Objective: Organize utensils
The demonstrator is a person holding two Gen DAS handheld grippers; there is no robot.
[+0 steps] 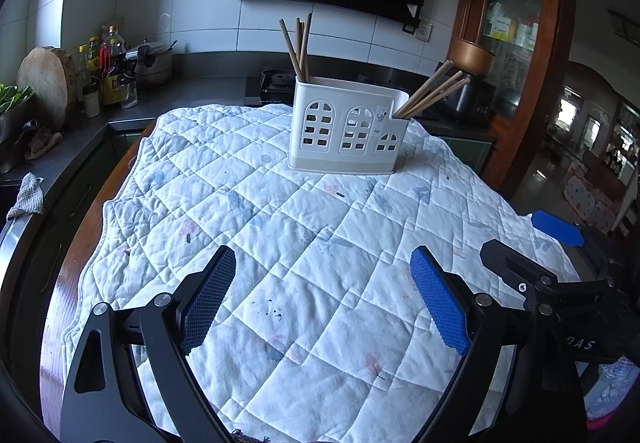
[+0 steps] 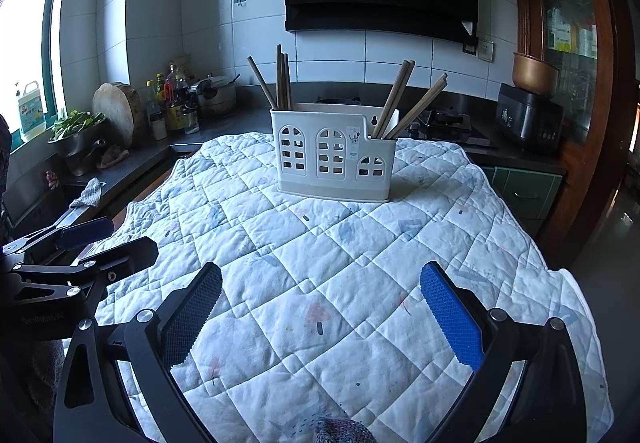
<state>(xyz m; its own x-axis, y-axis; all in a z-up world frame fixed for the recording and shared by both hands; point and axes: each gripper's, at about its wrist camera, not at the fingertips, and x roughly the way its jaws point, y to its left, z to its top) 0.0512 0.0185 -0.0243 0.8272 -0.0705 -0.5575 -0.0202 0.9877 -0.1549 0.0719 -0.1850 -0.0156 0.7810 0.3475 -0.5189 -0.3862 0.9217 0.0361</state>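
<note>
A white utensil holder with arched cut-out windows stands upright at the far side of a quilted cloth; it also shows in the right wrist view. Several wooden chopsticks stand in its left compartment and several more lean right out of its low right compartment. My left gripper is open and empty above the near cloth. My right gripper is open and empty, beside the left one; it shows at the right of the left wrist view.
A dark counter runs behind and left with bottles, a round wooden board, a pot and greens. A stove and a rice cooker sit at back right. A wooden cabinet stands right.
</note>
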